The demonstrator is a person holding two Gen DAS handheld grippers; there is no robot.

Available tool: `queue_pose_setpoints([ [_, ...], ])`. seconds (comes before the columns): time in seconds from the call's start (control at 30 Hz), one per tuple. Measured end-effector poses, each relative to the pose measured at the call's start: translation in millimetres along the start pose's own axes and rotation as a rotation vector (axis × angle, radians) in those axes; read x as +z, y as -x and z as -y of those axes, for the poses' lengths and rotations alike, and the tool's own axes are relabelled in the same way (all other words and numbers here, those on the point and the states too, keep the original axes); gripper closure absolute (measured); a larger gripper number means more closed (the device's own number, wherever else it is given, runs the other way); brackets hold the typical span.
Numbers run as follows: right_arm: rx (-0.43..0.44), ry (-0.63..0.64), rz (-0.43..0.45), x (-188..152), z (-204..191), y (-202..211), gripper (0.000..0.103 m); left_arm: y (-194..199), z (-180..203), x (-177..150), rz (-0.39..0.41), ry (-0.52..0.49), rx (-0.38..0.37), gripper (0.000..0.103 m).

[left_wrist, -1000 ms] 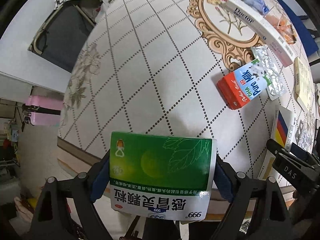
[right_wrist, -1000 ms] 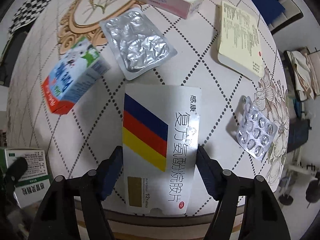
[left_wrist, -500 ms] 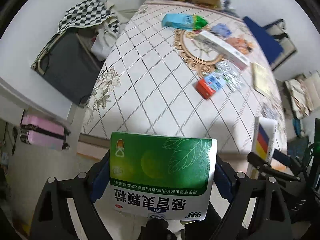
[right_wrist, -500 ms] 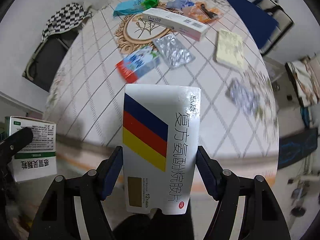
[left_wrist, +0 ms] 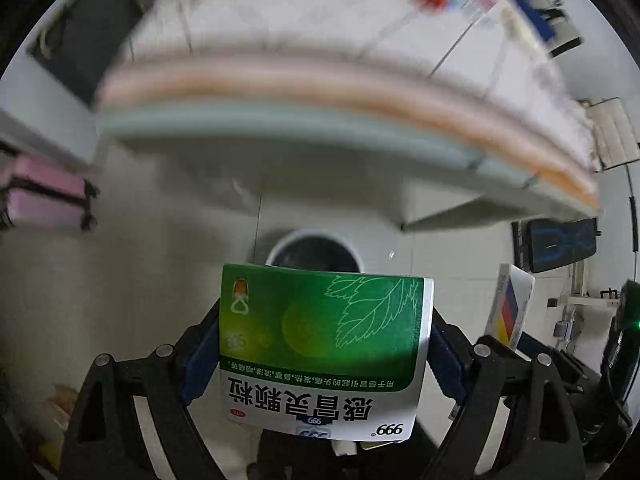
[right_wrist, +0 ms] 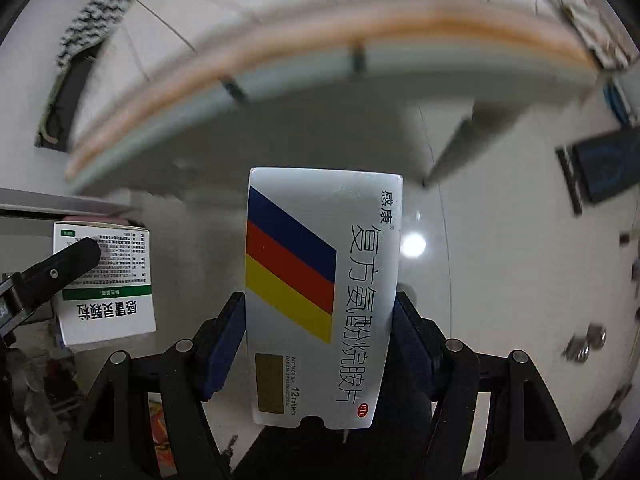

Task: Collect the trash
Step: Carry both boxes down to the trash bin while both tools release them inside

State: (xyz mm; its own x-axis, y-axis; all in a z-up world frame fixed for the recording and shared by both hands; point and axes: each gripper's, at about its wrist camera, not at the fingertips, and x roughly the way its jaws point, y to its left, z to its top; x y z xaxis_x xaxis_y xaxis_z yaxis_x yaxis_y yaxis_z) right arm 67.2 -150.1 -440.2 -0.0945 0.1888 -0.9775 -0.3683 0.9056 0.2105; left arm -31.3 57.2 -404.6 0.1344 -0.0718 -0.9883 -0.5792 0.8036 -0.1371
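Note:
My left gripper [left_wrist: 324, 354] is shut on a green and white medicine box [left_wrist: 324, 332]. Just beyond the box, on the floor, stands a round white-rimmed trash bin [left_wrist: 316, 250], partly hidden by the box. My right gripper [right_wrist: 320, 344] is shut on a white medicine box with blue, red and yellow stripes [right_wrist: 320, 292]. The green box also shows at the left of the right wrist view [right_wrist: 106, 284], and the striped box at the right of the left wrist view [left_wrist: 512, 306]. Both grippers are below the table's edge.
The table's front edge [left_wrist: 320, 92] runs blurred across the top of both views, with red and other items on it far off. A pink suitcase [left_wrist: 44, 196] stands at the left. A dark floor mat [right_wrist: 604, 172] lies at the right.
Both grippers have pulled back off the table and tilted down toward the floor, still holding their boxes. The table has slid to the top of the views, and the trash bin has come into sight.

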Motion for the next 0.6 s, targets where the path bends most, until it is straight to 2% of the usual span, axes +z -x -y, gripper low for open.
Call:
queue_pose_setpoints([
  [0.2,0.062,-0.092,-0.084,-8.6,42.1,-139.1,0.029,-158.0,-25.0,-8.7,-0.143,0.077,-0.1,0.014],
  [0.3,0.102,-0.115,-0.107,-6.2,55.9,-204.5,0.029,-222.2,-36.3,-8.1,-0.164,0.114,-0.12,0.011],
  [0.33,0.113,-0.115,-0.114,-4.2,58.6,-225.4,0.029,-242.2,-37.0,-6.6,-0.17,0.116,-0.12,0.006],
  [0.4,0.149,-0.114,-0.128,0.2,64.7,-273.2,0.029,-271.4,-42.8,-9.9,-0.172,0.118,-0.107,0.001],
  [0.5,0.194,-0.115,-0.169,4.1,69.7,-321.9,0.028,-294.4,-48.3,-18.8,-0.178,0.118,-0.08,0.001],
  [0.57,0.205,-0.1,-0.177,4.3,73.2,-347.3,0.0,-301.6,-50.3,-21.5,-0.17,0.107,-0.032,0.001],
  [0.6,0.211,-0.092,-0.165,4.4,73.0,-352.8,0.0,-299.2,-53.6,-23.1,-0.163,0.1,-0.012,0.001],
])
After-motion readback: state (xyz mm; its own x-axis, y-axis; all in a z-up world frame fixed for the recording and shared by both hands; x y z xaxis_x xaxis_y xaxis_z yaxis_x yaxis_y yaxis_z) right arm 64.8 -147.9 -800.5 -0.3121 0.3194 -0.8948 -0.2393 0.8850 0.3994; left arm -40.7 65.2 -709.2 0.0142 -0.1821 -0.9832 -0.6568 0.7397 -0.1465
